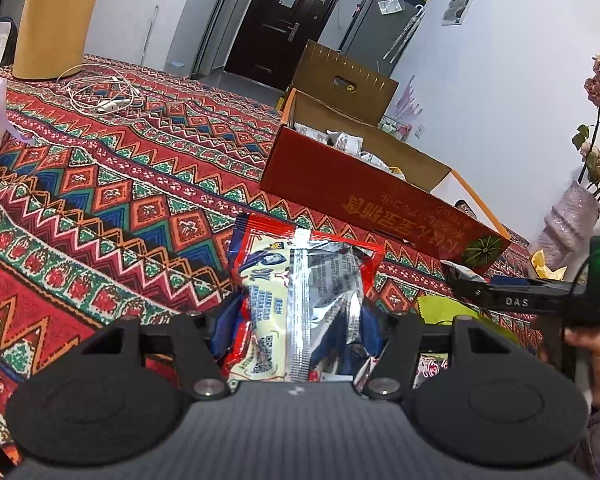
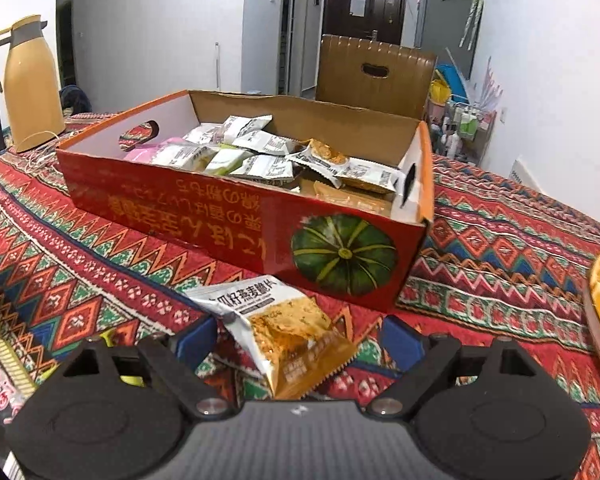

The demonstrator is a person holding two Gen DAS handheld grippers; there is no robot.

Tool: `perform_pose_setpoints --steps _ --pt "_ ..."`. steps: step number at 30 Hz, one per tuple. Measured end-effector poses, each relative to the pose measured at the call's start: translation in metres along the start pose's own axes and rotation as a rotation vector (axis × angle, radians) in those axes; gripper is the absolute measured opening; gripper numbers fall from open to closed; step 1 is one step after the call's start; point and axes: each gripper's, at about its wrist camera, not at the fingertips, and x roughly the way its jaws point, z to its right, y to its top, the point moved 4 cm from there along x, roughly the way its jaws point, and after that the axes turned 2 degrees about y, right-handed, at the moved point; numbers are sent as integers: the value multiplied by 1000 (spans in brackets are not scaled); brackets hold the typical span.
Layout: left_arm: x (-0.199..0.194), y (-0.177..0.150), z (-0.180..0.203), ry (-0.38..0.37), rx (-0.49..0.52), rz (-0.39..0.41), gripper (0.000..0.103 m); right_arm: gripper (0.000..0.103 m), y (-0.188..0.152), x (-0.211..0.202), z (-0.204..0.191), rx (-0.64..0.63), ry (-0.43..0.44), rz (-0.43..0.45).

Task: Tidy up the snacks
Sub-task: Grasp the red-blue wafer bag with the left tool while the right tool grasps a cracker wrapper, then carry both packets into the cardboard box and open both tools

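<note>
Snack packet (image 1: 296,300): red-edged, cream and silver foil, printed text and QR code, seam up | clamped between left gripper (image 1: 296,320) fingers above patterned tablecloth (image 1: 100,184) | oat crisp packet (image 2: 288,336): white-orange, between right gripper (image 2: 300,340) fingers, jaws spread, grip unclear | red pumpkin box (image 2: 236,212) beyond, holding white-wrapped snacks (image 2: 260,148)

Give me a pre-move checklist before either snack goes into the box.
1. Left gripper closed on the red-and-cream packet: ok.
2. Right gripper gripping the oat crisp packet: not ok, jaws stand wide.
3. Red box open on top: ok.
4. Free room inside the box: cannot tell; packets already fill much of it.
5. Right gripper's path to the box unobstructed: ok.
</note>
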Motion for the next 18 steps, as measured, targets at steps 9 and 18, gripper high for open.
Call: perform_pose_setpoints --steps 9,18 --pt "3 -1 -2 24 -1 4 61 37 6 3 -4 13 86 2" --pt "-27 -6 27 22 94 42 61 12 -18 -61 -5 40 -10 101"
